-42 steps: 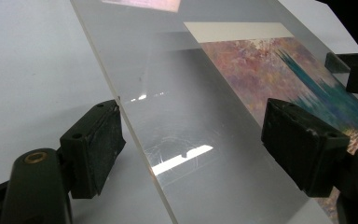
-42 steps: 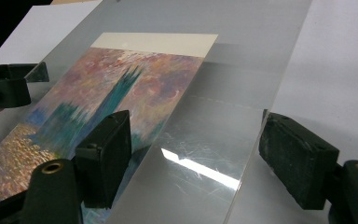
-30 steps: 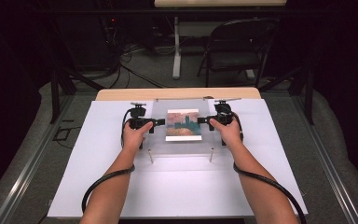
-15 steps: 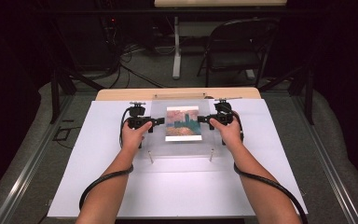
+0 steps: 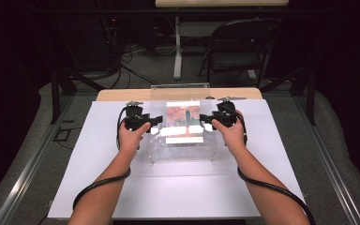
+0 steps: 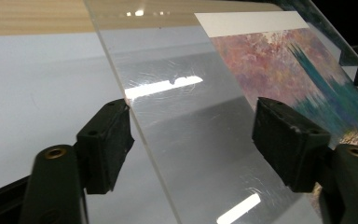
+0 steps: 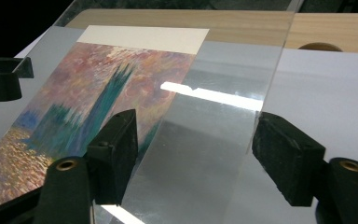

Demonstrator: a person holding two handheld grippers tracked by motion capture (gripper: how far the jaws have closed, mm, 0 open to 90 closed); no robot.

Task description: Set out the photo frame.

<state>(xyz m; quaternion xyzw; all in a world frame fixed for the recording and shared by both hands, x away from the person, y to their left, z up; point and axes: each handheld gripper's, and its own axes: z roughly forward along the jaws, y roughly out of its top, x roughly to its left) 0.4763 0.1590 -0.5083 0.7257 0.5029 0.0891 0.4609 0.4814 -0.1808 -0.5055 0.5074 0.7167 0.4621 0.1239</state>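
So, clear acrylic frame (image 5: 180, 140) with painting print (image 5: 183, 116) sat mid-frame | left gripper (image 5: 155, 120) jaws apart around its edge | right gripper (image 5: 205, 119) same, jaws apart.

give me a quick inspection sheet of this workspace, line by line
surface: white sheet over a wooden table, whose far edge shows bare.
job's things: clear acrylic panel at centre, tilted, with a painted print in pinks and teal seen at it.
clutter: nothing seen on the white sheet.
grippers: left hand-held gripper open, jaws astride the panel's left edge; right hand-held gripper open, jaws astride its right edge. Whether either pad touches the panel cannot be told.
cables: one black cable along the left forearm, another cable along the right.
surroundings: dark room, folding chair and floor wires beyond the table.
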